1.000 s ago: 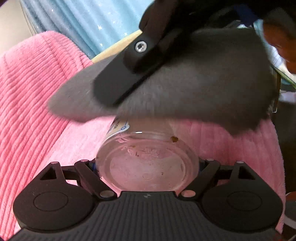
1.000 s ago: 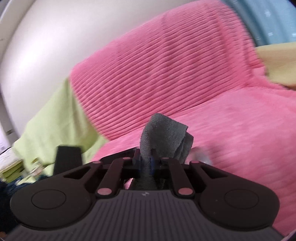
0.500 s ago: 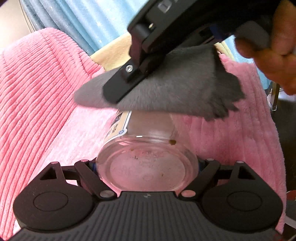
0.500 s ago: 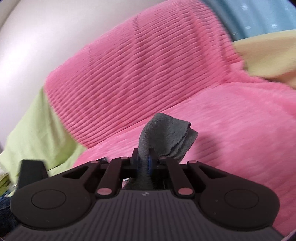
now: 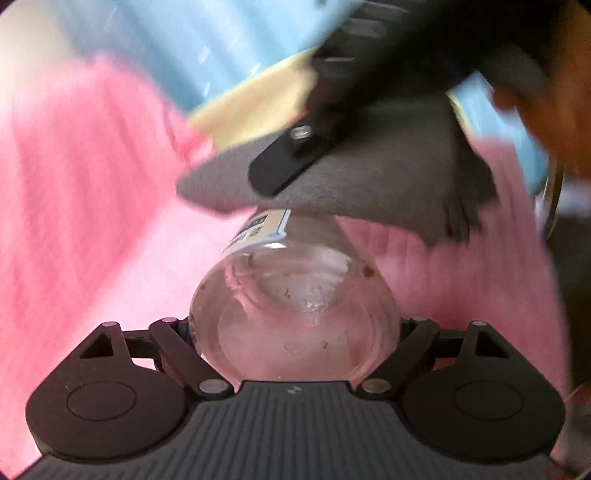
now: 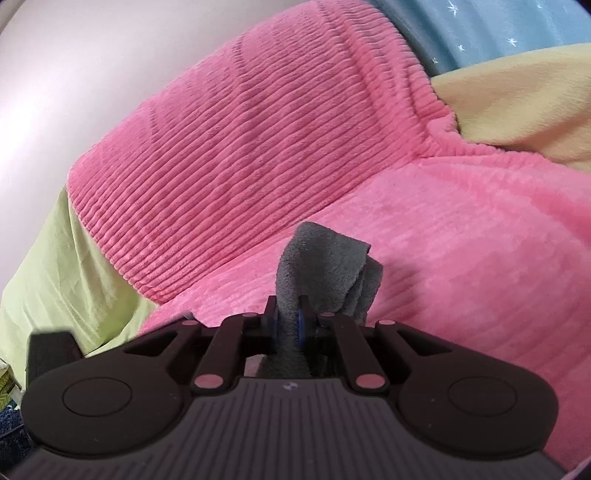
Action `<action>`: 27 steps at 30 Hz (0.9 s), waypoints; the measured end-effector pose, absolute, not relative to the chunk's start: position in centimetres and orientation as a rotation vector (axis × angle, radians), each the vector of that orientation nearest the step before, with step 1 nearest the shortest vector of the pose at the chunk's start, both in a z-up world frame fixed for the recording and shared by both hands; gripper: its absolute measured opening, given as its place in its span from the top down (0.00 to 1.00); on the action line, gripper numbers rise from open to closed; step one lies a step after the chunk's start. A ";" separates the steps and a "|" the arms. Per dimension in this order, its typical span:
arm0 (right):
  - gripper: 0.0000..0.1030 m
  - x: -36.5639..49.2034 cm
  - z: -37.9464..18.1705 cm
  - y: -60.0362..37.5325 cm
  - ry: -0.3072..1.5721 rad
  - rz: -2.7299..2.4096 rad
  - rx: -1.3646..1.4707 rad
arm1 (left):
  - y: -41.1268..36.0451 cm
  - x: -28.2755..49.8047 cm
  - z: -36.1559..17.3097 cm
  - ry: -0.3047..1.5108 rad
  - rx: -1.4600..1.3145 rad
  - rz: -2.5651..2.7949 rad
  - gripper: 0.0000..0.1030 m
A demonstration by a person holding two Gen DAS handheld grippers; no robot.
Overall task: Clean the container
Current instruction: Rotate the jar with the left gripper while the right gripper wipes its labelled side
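A clear glass jar (image 5: 295, 314) with a white and blue label and brown specks on its glass lies base-first between the fingers of my left gripper (image 5: 295, 332), which is shut on it. A grey cloth (image 5: 369, 177) drapes over the jar's far end, covering its mouth. My right gripper (image 6: 290, 319) is shut on that grey cloth (image 6: 321, 266), whose bunched end pokes out past its fingers. In the left wrist view one black right gripper finger (image 5: 291, 162) lies across the cloth, with a hand (image 5: 546, 99) behind it.
A pink ribbed blanket (image 6: 258, 147) covers the sofa under and behind both grippers. A yellow fabric (image 6: 517, 99) and a blue starred curtain (image 6: 498, 26) lie beyond it. A green sheet (image 6: 55, 266) shows at the left, and a glass object (image 5: 552, 199) at the right edge.
The left gripper has tilted the jar up, so its side and label show more. The cloth in the right gripper has shifted right over the jar's far end. The left view is blurred by motion.
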State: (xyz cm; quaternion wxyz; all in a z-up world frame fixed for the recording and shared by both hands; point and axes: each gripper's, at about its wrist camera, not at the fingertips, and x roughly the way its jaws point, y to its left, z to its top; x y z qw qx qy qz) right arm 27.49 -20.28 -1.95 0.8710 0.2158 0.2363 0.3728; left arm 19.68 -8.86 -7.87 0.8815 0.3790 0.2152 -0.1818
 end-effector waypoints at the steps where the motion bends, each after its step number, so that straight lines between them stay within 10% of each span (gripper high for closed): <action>1: 0.91 27.3 -1.8 -20.4 0.491 0.790 0.451 | -9.1 19.2 -8.1 0.425 0.841 -0.370 0.17; 27: 0.94 29.2 -4.0 -19.4 0.467 0.733 0.469 | -6.4 19.1 -8.1 0.583 0.519 -0.446 0.16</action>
